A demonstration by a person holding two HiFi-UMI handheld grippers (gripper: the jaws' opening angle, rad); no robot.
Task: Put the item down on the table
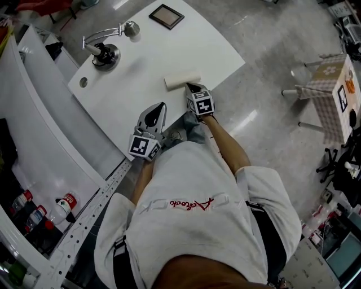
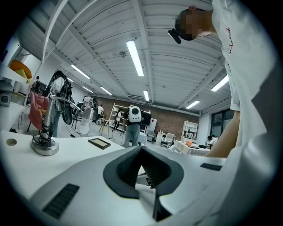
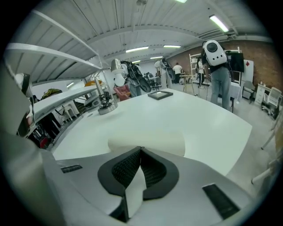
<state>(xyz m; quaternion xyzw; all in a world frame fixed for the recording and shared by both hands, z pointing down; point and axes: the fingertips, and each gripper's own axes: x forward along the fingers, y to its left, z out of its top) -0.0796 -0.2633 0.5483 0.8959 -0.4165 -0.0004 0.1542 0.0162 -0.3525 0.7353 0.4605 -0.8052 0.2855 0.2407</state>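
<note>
worktop (image 1: 141, 68): white, smooth, faint sheen
roll (image 1: 181, 80): cream, matt, paper-like
stand (image 1: 106, 55): polished metal, shiny
frame (image 1: 166, 16): dark, matt rim
right gripper (image 3: 140, 150): grey matt plastic shell; jaws lined with black ribbed pads
floor (image 1: 265, 51): grey, glossy

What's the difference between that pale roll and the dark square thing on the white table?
The roll is cream, almost the table's colour; the frame has a dark border round a lighter middle.
The roll is a cylinder lying on its side; the frame is a flat square.
The roll lies near the table's near edge, just ahead of the right gripper; the frame sits at the far end, away from both grippers.
Both rest on the white table.
</note>
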